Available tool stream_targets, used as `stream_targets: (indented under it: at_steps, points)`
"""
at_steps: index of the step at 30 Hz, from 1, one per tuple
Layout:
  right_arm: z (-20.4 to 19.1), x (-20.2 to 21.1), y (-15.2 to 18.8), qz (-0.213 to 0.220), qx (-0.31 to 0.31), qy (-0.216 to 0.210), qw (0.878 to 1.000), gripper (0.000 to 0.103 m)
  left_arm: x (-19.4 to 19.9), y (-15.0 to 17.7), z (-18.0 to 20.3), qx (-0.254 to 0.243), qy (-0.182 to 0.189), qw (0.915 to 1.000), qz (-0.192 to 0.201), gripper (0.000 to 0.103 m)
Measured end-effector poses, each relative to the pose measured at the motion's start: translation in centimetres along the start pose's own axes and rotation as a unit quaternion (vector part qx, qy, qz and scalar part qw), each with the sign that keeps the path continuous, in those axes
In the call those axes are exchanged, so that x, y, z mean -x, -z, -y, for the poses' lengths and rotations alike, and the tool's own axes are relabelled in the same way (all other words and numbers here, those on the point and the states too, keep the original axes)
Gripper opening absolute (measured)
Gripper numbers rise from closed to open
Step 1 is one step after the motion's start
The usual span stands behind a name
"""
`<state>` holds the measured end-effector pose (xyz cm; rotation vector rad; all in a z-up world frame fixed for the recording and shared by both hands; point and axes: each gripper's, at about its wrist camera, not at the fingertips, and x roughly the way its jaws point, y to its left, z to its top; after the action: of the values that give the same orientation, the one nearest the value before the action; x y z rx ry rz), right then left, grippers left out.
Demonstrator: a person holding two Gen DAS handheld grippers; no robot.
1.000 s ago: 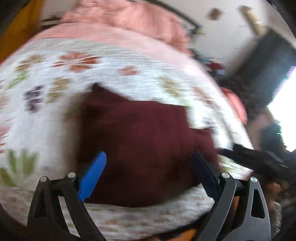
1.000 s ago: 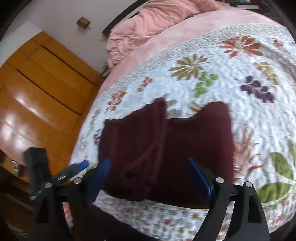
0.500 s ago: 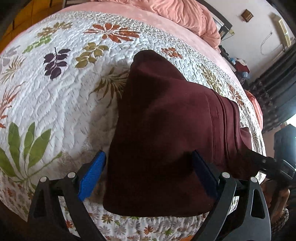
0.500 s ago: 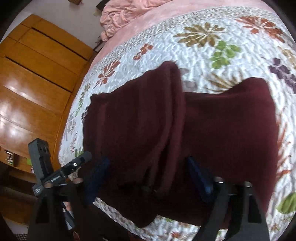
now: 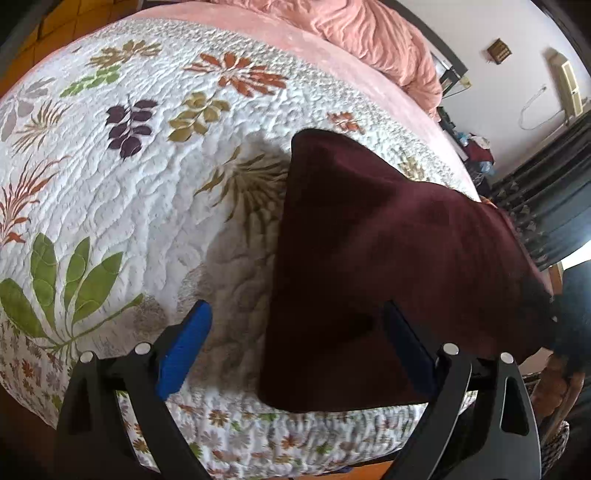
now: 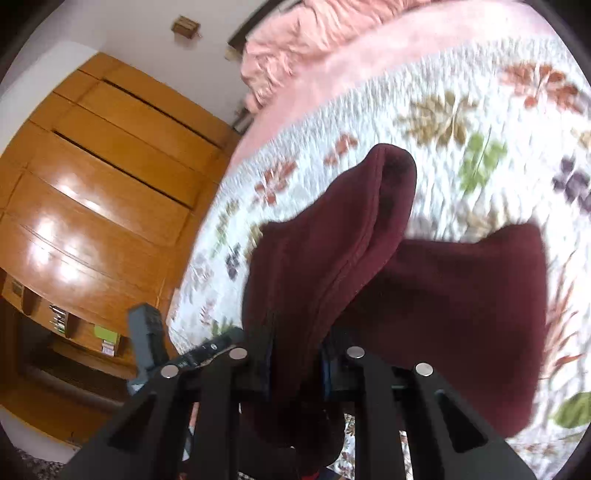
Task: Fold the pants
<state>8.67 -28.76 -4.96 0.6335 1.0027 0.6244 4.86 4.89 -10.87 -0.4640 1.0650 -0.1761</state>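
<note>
Folded maroon pants (image 5: 388, 258) lie on a white floral quilt (image 5: 129, 206) near the bed's front edge. My left gripper (image 5: 293, 317) hovers open over their near left corner. Its right blue finger is above the cloth and its left finger (image 5: 184, 343) is above bare quilt. In the right wrist view the pants (image 6: 461, 314) rise in a thick folded ridge into my right gripper (image 6: 295, 354). That gripper's jaws are closing, with the bunched cloth pinched between them and lifted off the quilt. The pads are mostly hidden by the fabric.
A crumpled pink blanket (image 5: 369, 33) is heaped at the head of the bed. A wooden wardrobe (image 6: 96, 177) stands beside the bed, and dark curtains (image 5: 554, 199) hang on the other side. The quilt's edge (image 5: 277, 443) drops off just below the grippers.
The right jaws went from wide apart to pinched on the pants' folded edge and raised it. The left gripper slid left, so bare quilt now shows between its fingers.
</note>
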Motion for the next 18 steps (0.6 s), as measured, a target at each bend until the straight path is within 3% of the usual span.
stream_targets:
  at_steps: [3,8,11,15,18]
  points:
    - [0.6,3.1,-0.6,0.022,0.005,0.01,1.0,0.019,0.3,-0.1,1.6,-0.017,0.005,0.9998,0.004,0.093]
    - [3.9,4.8,-0.1,0.019,-0.015,0.04,0.999,0.019,-0.4,0.2,4.7,-0.056,0.011,0.9984,-0.001,0.093]
    - [6.7,4.0,0.5,0.007,-0.046,0.049,0.998,0.019,-1.4,0.8,6.5,-0.089,-0.003,0.996,-0.005,0.093]
    - [10.7,0.7,2.3,-0.038,-0.074,0.095,0.992,0.023,-3.3,1.4,7.5,-0.113,-0.036,0.9928,-0.018,0.093]
    - [12.1,0.6,2.8,-0.04,-0.085,0.074,0.993,0.029,-4.6,1.5,7.4,-0.119,-0.052,0.9911,-0.029,0.093]
